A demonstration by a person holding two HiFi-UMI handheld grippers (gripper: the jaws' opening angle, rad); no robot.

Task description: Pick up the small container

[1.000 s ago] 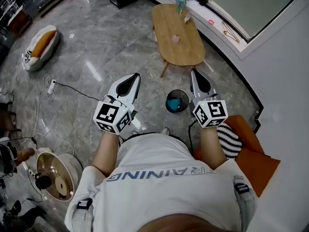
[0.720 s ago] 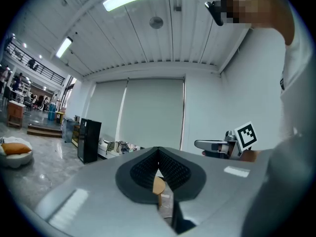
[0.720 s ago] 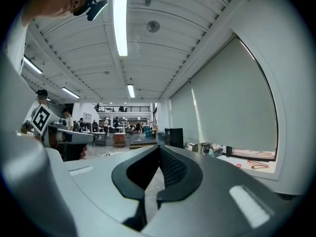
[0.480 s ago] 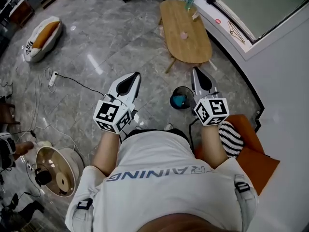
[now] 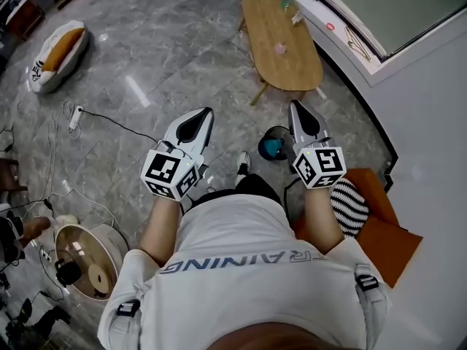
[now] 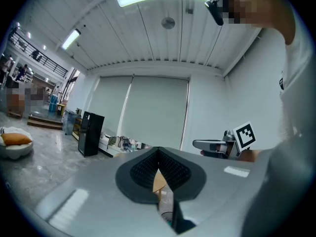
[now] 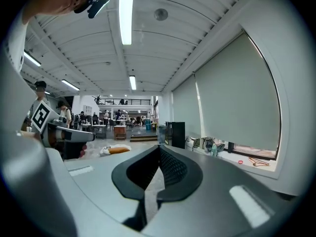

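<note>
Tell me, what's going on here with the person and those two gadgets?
A person holds a claw in each hand, the left claw and the right claw, both pointing forward, shut and empty. Ahead is a wooden table with a small pink container on it, apparently the thing to pick up. A black bin stands on the floor between the person and the table. Neither claw is near the container, so the pickup has not begun.
</note>
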